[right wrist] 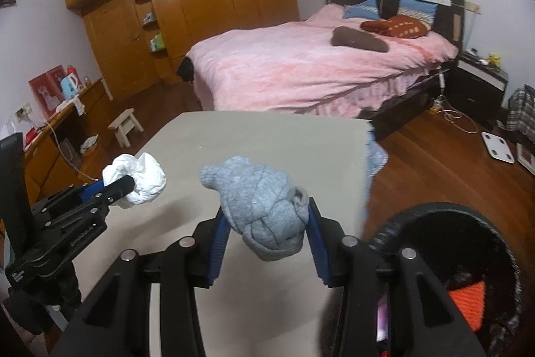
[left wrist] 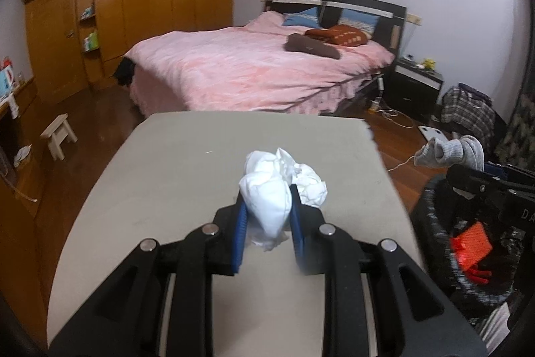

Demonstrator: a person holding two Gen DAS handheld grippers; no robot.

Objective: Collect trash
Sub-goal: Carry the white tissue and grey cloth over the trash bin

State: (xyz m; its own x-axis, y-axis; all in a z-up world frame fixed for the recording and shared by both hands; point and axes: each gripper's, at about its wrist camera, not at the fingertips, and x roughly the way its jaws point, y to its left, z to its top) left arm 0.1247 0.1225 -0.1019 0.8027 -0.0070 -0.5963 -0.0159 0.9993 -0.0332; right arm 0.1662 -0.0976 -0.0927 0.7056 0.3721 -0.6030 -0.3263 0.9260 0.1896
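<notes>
Left hand-held gripper point(left wrist: 267, 216) clamping white crumpled paper point(left wrist: 277, 186), no legible writing

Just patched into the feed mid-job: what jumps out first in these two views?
Each gripper is clamped on a wad above the grey table: the left gripper holds crumpled white tissue, the right gripper a balled grey sock. Behind them a pink bed fills the room, and a dark bin with something orange inside sits at the table's right edge.
</notes>
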